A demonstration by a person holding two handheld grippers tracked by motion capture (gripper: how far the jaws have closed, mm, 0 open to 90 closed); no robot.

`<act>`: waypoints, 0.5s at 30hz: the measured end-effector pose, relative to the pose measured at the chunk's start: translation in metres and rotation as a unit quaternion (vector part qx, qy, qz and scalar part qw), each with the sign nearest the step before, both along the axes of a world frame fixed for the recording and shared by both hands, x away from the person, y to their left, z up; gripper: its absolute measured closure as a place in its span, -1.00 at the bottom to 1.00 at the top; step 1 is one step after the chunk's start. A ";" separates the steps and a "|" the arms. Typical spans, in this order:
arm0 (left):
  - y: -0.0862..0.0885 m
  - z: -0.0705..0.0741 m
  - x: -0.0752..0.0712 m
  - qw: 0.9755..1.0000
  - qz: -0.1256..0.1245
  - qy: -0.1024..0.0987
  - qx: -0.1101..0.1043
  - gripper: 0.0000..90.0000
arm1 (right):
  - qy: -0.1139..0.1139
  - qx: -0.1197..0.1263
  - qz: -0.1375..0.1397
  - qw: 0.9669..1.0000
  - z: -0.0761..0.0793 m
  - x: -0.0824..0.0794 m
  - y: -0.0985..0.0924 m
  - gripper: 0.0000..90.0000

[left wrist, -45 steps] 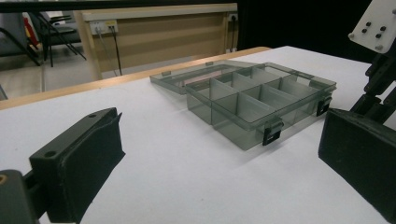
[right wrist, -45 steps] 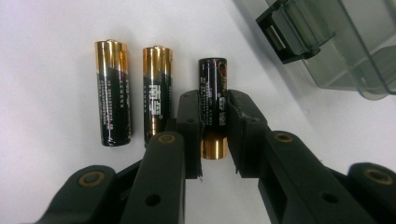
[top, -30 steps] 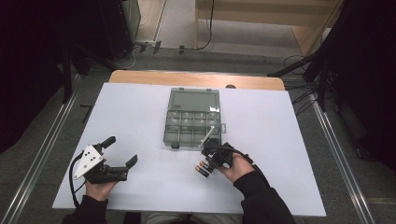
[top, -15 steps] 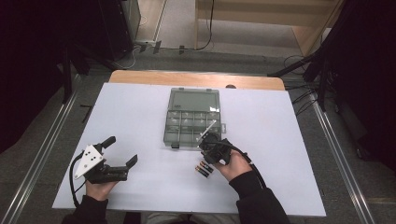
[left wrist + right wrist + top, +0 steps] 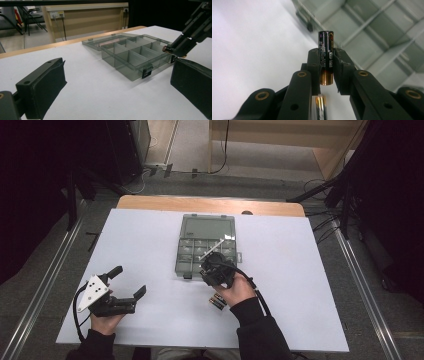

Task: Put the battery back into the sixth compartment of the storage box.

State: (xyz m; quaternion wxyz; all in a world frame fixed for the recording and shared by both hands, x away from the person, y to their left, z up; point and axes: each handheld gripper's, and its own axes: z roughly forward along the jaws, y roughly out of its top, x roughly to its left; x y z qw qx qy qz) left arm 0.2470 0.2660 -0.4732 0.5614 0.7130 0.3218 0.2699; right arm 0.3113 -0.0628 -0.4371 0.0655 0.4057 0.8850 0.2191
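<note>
right gripper [image 5: 327,67] is clamped on a battery [image 5: 326,56]: a smooth black cylinder w/ a copper-coloured band at its near end, held across its middle by matte black pads, both ends sticking out. in the high view the right gripper [image 5: 216,270] is seen at the box's [image 5: 184,251] 6 o'clock edge, the battery itself hidden there by the gripper body and hand. the box is smoky translucent plastic, rectangular, split by thin walls into square cells, w/ its flat lid laid open at 12 o'clock and small dark latches on the front wall. more batteries [image 5: 218,302] lie on the white matte table [image 5: 310,285] at approx 6 o'clock of the gripper; partly covered by the hand, count can't be made out. left gripper [image 5: 117,292] is held at 8 o'clock of the box, well apart, jaws spread wide w/ nothing between them; its pads look like blocky black foam in the left gripper view, cut off at the frame edges.
</note>
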 end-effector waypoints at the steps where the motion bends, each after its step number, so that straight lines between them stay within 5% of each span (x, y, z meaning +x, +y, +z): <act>1: 0.000 0.000 0.000 1.000 0.001 -0.001 -0.001 -1.00 | -0.004 0.006 -0.002 1.000 0.001 0.001 0.001 0.72; 8: 0.001 0.001 0.001 1.000 0.002 -0.003 -0.004 -1.00 | 0.014 0.071 -0.055 0.996 0.000 0.013 0.002 0.72; 9: 0.001 0.001 0.001 1.000 0.002 -0.002 -0.005 -1.00 | 0.023 0.097 -0.082 0.992 -0.002 0.017 0.000 0.72; 11: 0.001 0.000 0.001 1.000 0.000 -0.001 -0.005 -1.00 | 0.029 0.110 -0.099 0.989 -0.004 0.019 -0.002 0.72; 15: 0.001 0.000 0.001 1.000 0.000 -0.002 -0.006 -1.00 | 0.046 0.168 -0.146 0.974 -0.009 0.025 -0.011 0.72</act>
